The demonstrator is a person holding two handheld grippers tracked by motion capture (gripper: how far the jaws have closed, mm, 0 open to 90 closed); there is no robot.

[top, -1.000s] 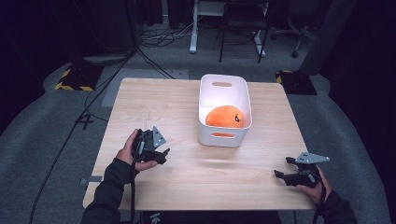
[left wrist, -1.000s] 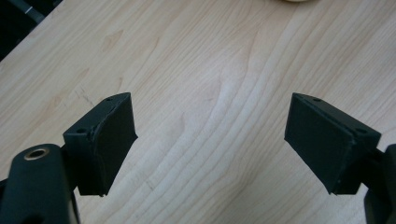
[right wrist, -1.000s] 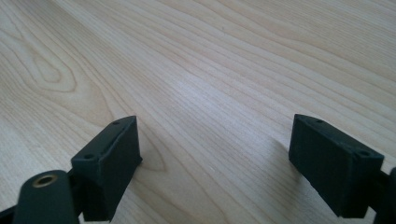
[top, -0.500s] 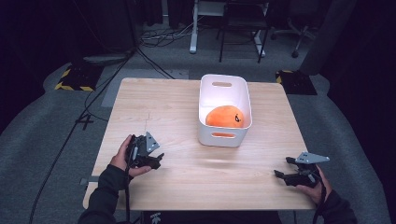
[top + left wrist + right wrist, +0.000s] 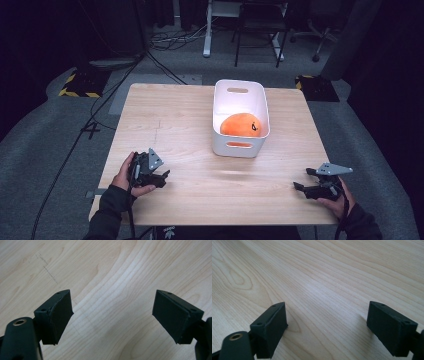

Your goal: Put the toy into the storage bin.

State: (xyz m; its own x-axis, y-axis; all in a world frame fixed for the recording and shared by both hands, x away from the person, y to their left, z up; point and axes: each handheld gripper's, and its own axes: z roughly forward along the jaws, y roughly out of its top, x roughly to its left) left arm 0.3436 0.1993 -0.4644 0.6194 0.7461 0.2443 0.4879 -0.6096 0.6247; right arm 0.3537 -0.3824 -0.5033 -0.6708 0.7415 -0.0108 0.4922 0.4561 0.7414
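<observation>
Both sets of fingers are spread wide with nothing but bare wood between them. Left gripper (image 5: 161, 178) sits low over the near left of the table (image 5: 180, 115), white bin (image 5: 240, 145) with the orange plush (image 5: 241, 125) stands mid-table, right gripper (image 5: 303, 180) rests near right.

The high view looks forward and down from above the person's side, taking in the whole table (image 5: 200, 125) and the floor beyond. Each gripper view sits low and close over the wood, looking along its own jaws. All three views share the table's wooden top.
</observation>
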